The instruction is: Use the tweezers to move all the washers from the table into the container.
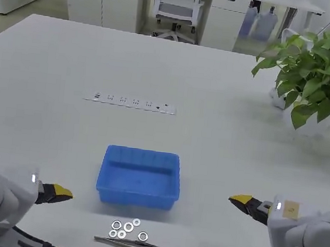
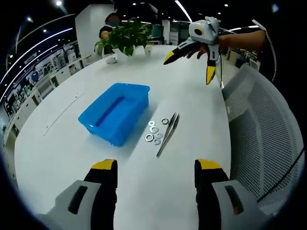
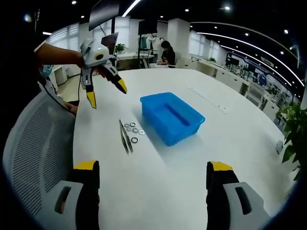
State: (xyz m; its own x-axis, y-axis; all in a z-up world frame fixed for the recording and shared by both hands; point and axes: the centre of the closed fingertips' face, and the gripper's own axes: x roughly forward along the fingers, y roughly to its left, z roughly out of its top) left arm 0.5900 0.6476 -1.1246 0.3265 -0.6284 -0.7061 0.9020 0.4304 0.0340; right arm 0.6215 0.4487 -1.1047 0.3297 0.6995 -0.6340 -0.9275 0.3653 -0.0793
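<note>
Both tongs hang spread and empty, left tongs [image 2: 156,165] and right tongs [image 3: 153,166] flanking the work, I judge so either can reach in. I see the tweezers [image 1: 127,245] flat on the desk [image 1: 211,134], washers [image 1: 127,229] clustered just beside them, near the blue container [image 1: 139,177]. The washers are too small to count surely.

Left gripper [image 2: 156,165] and right gripper [image 3: 152,166], each hand-held, well apart at either side, jaws wide apart.
</note>
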